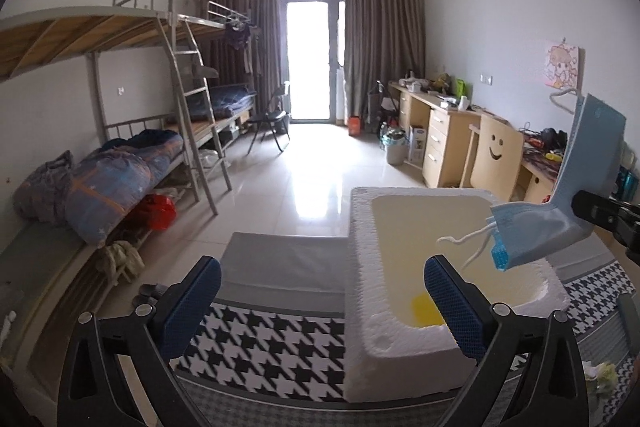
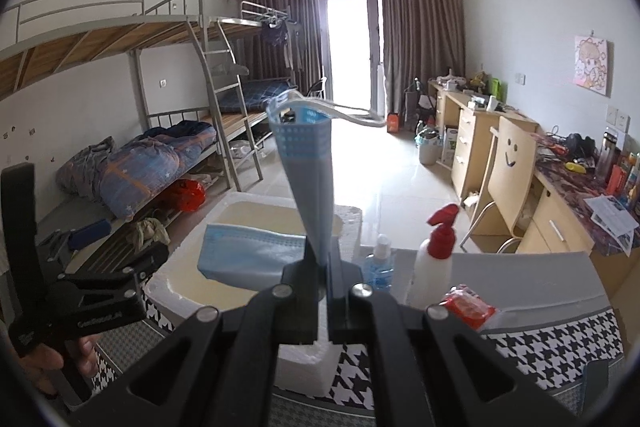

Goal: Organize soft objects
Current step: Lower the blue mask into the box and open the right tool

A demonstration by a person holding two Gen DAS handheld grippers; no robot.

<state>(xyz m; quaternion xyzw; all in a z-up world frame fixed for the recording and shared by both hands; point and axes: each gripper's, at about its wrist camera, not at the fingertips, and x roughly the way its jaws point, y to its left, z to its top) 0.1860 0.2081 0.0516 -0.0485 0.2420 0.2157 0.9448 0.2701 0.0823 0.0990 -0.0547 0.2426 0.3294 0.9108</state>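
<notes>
Now right gripper (image 2: 320, 259) pinches pleated blue mask (image 2: 304, 167); left gripper (image 1: 320, 307) wide, empty; dimpled foam box (image 1: 372, 255).

The right hand-held gripper (image 2: 318, 259) pinches a blue face mask (image 2: 308, 163) above the foam box (image 2: 176, 283).

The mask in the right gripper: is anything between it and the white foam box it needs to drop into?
Nothing visible. The right gripper holds the folded blue mask above the foam box, whose open top is unobstructed. The left gripper is open and empty, beside the box rather than over it. Only something yellow lies inside.
</notes>
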